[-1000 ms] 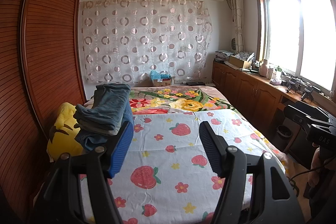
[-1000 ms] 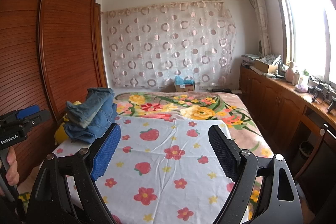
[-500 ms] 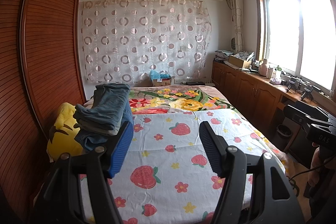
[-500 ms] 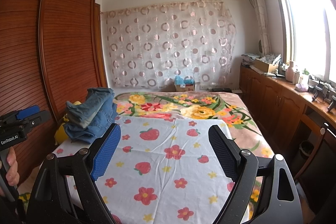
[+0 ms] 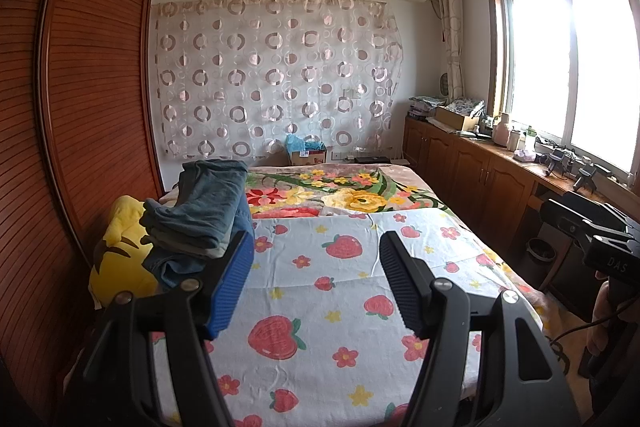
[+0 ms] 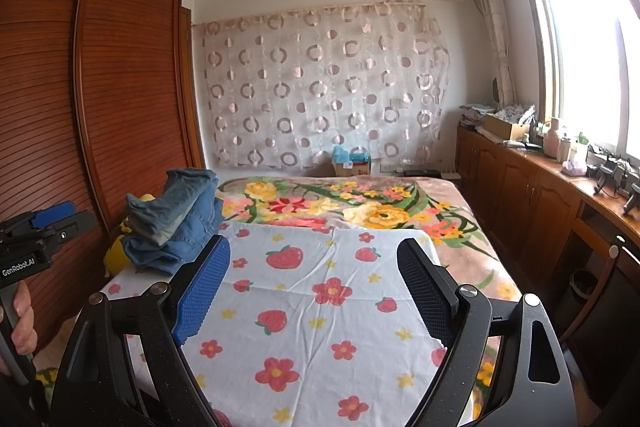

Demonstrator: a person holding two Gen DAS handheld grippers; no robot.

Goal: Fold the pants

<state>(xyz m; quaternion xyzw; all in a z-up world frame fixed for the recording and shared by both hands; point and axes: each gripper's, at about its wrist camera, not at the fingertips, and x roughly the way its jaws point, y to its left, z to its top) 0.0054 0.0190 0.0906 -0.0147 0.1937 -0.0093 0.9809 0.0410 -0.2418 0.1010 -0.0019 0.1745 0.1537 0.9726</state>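
A stack of folded denim pants (image 5: 200,211) (image 6: 176,219) lies at the left side of the bed, partly on a yellow plush cushion (image 5: 116,251). My left gripper (image 5: 316,247) hovers over the strawberry-print sheet (image 5: 320,307), open, with nothing between its fingers; its blue left pad sits just in front of the pants pile. My right gripper (image 6: 314,255) is also held over the sheet (image 6: 320,307), open and empty. In the right wrist view the left gripper's body (image 6: 28,251) shows at the far left, held by a hand.
A floral blanket (image 5: 340,191) covers the far half of the bed. A slatted wooden wardrobe (image 5: 80,107) stands along the left. Low wooden cabinets (image 5: 480,171) with clutter run under the window on the right. A cardboard box (image 5: 306,155) sits by the curtain.
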